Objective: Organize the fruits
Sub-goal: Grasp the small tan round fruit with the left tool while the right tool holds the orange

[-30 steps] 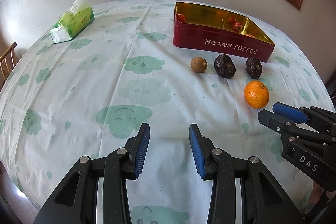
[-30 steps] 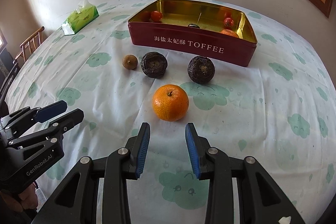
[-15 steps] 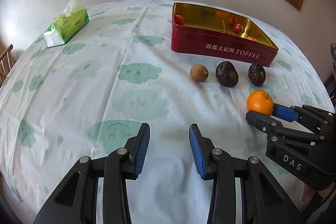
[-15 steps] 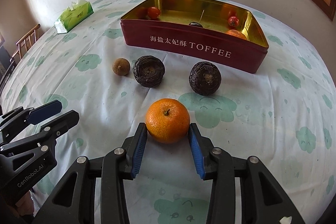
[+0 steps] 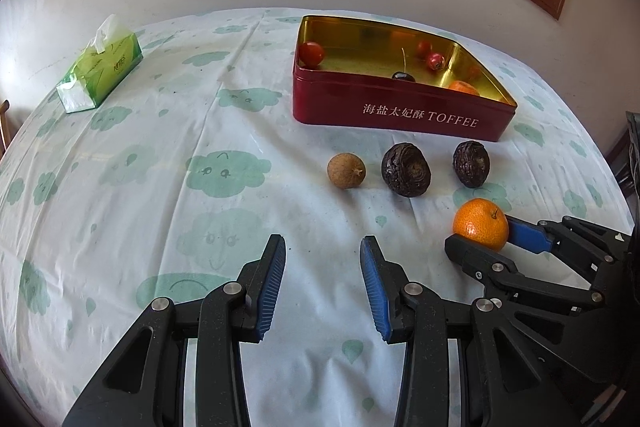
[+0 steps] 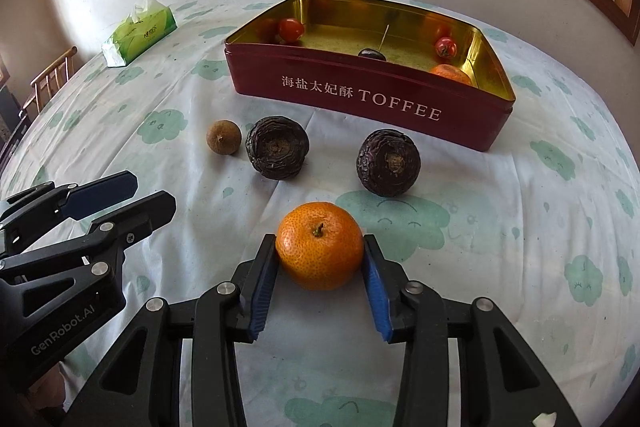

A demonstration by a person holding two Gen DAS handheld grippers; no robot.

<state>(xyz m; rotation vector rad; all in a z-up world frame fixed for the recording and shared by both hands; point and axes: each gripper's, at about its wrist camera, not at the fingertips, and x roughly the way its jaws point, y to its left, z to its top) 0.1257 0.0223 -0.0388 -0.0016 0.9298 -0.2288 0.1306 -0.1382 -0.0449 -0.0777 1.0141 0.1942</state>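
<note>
An orange (image 6: 320, 247) rests on the cloud-print cloth, and my right gripper (image 6: 320, 245) is shut on it, one blue pad touching each side. The left wrist view shows the same grip, the right gripper (image 5: 480, 239) around the orange (image 5: 480, 229). My left gripper (image 5: 322, 247) is open over bare cloth with nothing between its fingers; it also shows as the left gripper (image 6: 154, 193) left of the orange. A brown longan (image 6: 224, 137) and two dark wrinkled fruits (image 6: 277, 148) (image 6: 389, 163) lie before the red toffee tin (image 6: 360, 99), which holds several small fruits.
A green tissue box (image 5: 100, 71) sits at the far left of the table. A wooden chair (image 6: 48, 79) stands beyond the table's left edge. A wall with a window frame runs just behind the tin.
My right gripper moved forward, widened a little and took the orange between its pads. My left gripper drifted slightly, its jaws unchanged.
</note>
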